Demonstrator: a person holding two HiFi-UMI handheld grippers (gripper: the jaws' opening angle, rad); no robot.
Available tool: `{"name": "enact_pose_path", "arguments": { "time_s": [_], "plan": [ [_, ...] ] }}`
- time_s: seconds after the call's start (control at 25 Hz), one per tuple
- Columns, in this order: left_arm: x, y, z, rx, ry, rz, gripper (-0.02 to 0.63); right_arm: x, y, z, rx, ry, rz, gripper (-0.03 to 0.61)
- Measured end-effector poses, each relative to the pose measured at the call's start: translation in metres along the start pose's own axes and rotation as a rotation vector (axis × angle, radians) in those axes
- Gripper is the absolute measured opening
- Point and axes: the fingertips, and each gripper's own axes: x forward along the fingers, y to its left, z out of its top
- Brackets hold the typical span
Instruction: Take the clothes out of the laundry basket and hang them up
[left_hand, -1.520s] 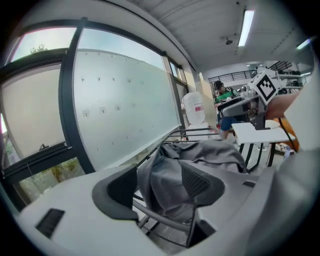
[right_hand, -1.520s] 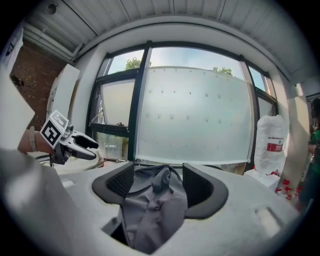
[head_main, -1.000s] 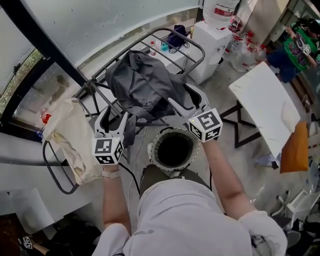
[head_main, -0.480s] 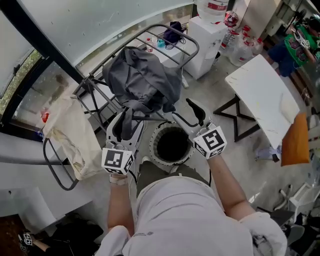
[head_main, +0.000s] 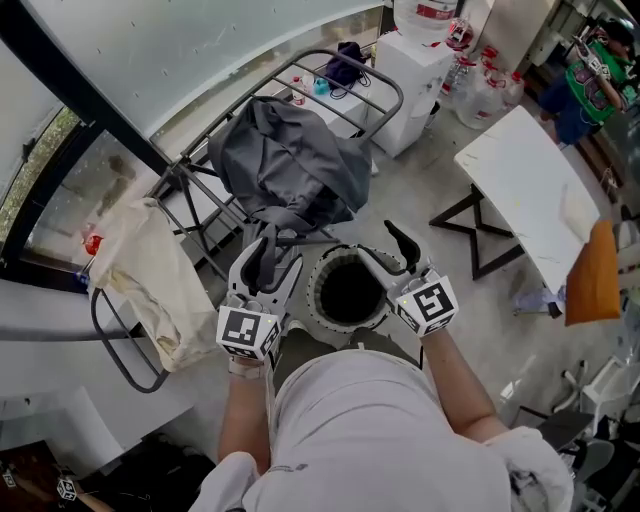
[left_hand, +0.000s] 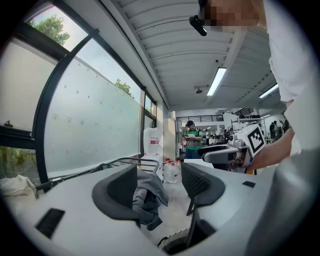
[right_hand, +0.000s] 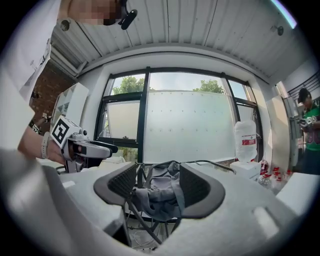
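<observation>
In the head view, a grey garment (head_main: 290, 165) was draped over a metal drying rack (head_main: 385, 85), with a cream cloth (head_main: 150, 280) hung beside it and a white tabletop (head_main: 520, 190) standing to the right. The round laundry basket (head_main: 322, 318) was set on the floor near the rack, its inside dark. In the left gripper view, the fingers of the left gripper (left_hand: 159, 186) were spread wide and empty, the garment lying beyond them. In the right gripper view, the fingers of the right gripper (right_hand: 156, 186), just closed a little, were held wide with nothing gripped.
</observation>
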Motion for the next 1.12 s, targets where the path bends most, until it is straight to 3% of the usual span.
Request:
{"name": "enact_pose_path", "arguments": {
  "time_s": [0.36, 1.12],
  "plan": [
    [-0.004, 0.018, -0.013, 0.003, 0.036, -0.047, 0.264, 0.021, 0.013, -0.009, 0.013, 0.018, -0.038, 0.268],
    [-0.041, 0.077, -0.034, -0.030, 0.067, 0.030, 0.264, 0.072, 0.056, -0.014, -0.003, 0.064, 0.006, 0.259]
  ]
}}
